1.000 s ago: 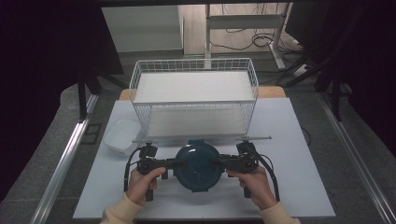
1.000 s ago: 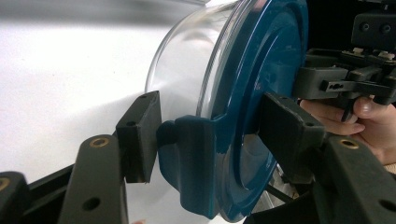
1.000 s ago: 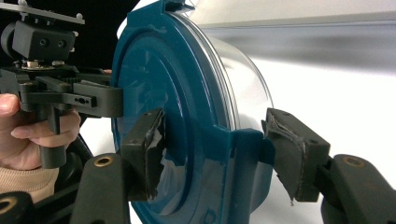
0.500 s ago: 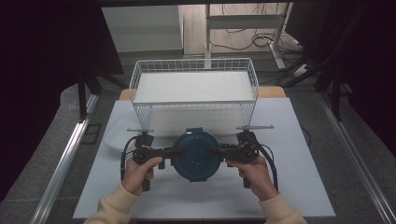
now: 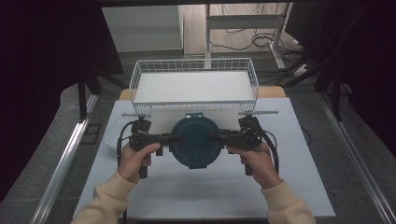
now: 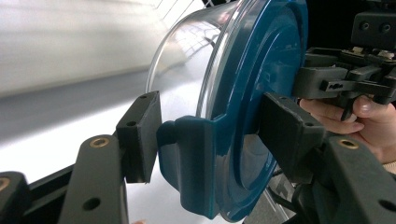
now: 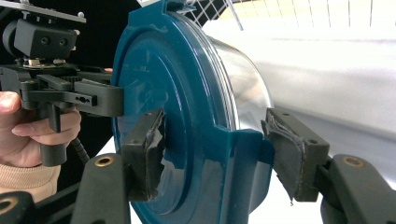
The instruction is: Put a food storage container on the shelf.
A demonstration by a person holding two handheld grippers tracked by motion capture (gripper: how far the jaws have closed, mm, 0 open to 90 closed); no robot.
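Both grippers, left gripper [image 5: 164, 138] and right gripper [image 5: 223, 137], are clamping the side latches of a clear round container [image 5: 194, 142] wearing a glossy teal lid [image 7: 187, 116].

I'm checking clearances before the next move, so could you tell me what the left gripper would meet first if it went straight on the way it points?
The left gripper points across at the blue-lidded container, whose side latch already sits between its jaws. Behind that comes the right gripper, facing it from the opposite side.

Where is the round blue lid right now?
In the high view the lid sits mid-table between the left gripper and right gripper, each clamped on a side clip, just in front of the wire basket.
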